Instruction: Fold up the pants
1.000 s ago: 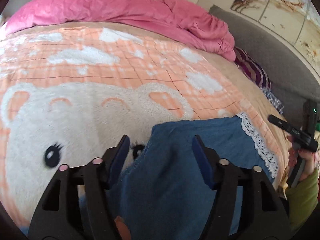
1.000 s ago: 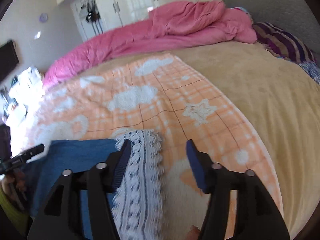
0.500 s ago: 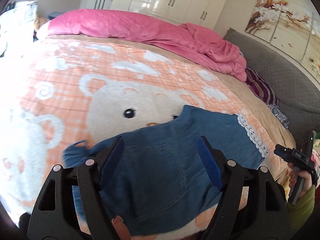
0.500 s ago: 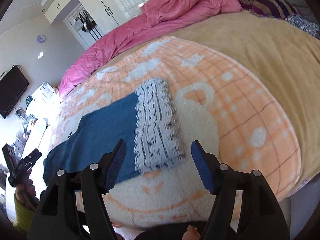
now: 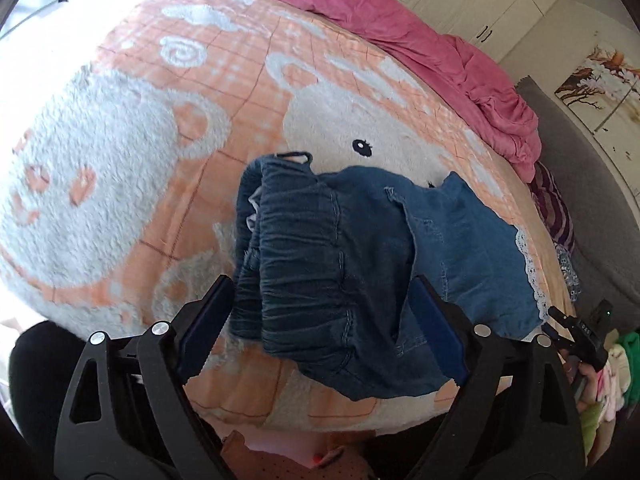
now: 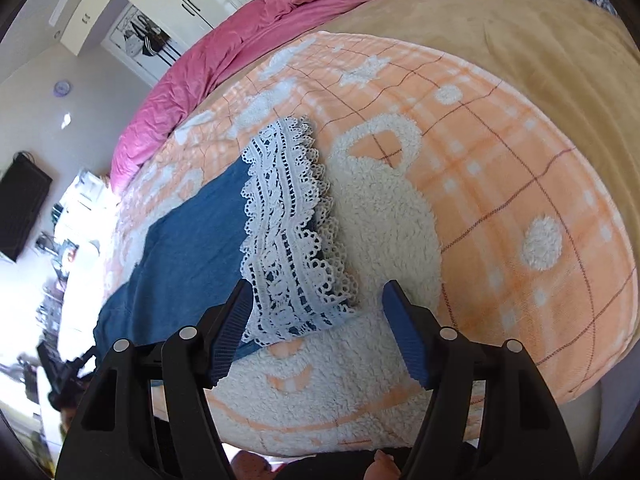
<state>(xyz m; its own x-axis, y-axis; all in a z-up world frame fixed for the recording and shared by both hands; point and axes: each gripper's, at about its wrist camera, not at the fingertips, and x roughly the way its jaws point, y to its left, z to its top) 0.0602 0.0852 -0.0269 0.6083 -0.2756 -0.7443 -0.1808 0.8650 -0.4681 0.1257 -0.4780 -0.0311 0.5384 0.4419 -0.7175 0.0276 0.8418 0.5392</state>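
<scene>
1. Pants: blue denim, lying on the orange bear-print blanket near the bed's front edge, already doubled lengthwise with one leg stacked on the other.
2. Waistband: gathered and rumpled, sitting directly ahead of the left gripper; a belt loop pokes up at its far corner.
3. Lace cuffs: stacked together at the opposite end, directly ahead of the right gripper.
4. Left gripper jaws: spread wide, holding nothing, above the waistband.
5. Right gripper jaws: likewise spread wide and empty, above the near corner of the lace.
6. Change over the last second: both grippers have pulled back and up from the cloth. A second ago each sat low and close over the fabric; now each view takes in its whole end of the garment, and the left view has swung from leg to waistband.
7. Reading: the first fold appears set down and released. Judged next requirement: a crosswise fold, lace end toward waistband. The bunched waistband may want smoothing first.
</scene>
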